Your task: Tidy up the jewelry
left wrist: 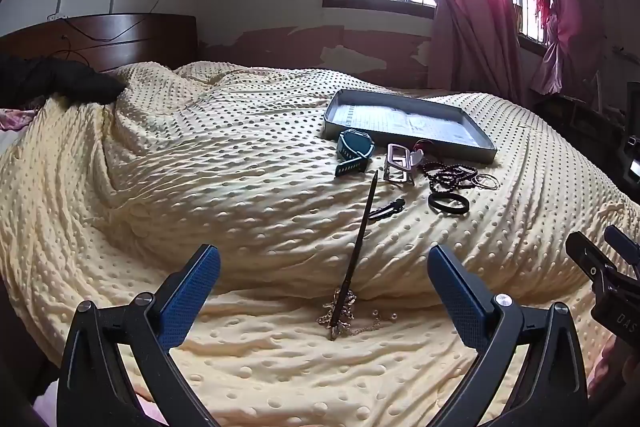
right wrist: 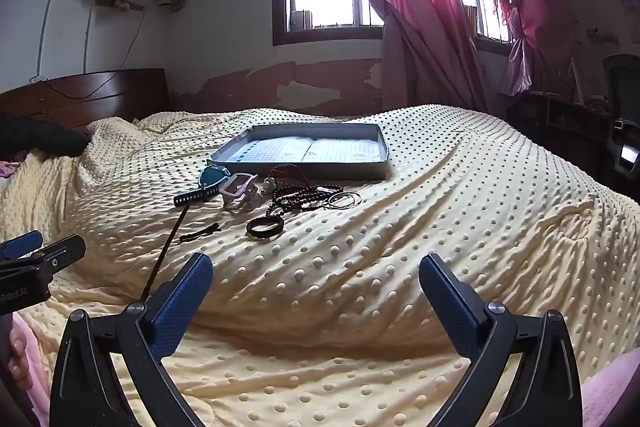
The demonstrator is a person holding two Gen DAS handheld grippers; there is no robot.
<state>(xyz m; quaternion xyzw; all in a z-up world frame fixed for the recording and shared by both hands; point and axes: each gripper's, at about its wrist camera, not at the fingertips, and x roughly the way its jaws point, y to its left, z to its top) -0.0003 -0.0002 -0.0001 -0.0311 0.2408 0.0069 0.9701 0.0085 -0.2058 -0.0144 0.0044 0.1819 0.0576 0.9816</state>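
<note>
A shallow grey tray (left wrist: 484, 143) (right wrist: 378, 169) lies on the yellow dotted blanket. In front of it sit a teal watch (left wrist: 354, 149) (right wrist: 210, 177), a pale pink buckle (left wrist: 400, 169) (right wrist: 238, 189), dark bead strings (left wrist: 450, 177) (right wrist: 300, 201), thin bangles (left wrist: 486, 181) (right wrist: 344, 200), a black band (left wrist: 448, 203) (right wrist: 265, 225) and a black hair clip (left wrist: 386, 209) (right wrist: 200, 231). A long dark hairpin (left wrist: 358, 247) (right wrist: 166, 251) with gold ornaments (left wrist: 342, 311) lies between the fingers of my open left gripper (left wrist: 324, 285). My right gripper (right wrist: 316, 291) is open over bare blanket.
The bed's wooden headboard (left wrist: 100, 35) is at the back left with a dark garment (left wrist: 56, 81) beside it. Pink curtains (left wrist: 480, 7) hang at the barred windows. A dark chair (right wrist: 624, 131) stands at the right. A hand (right wrist: 18, 359) shows at the left edge.
</note>
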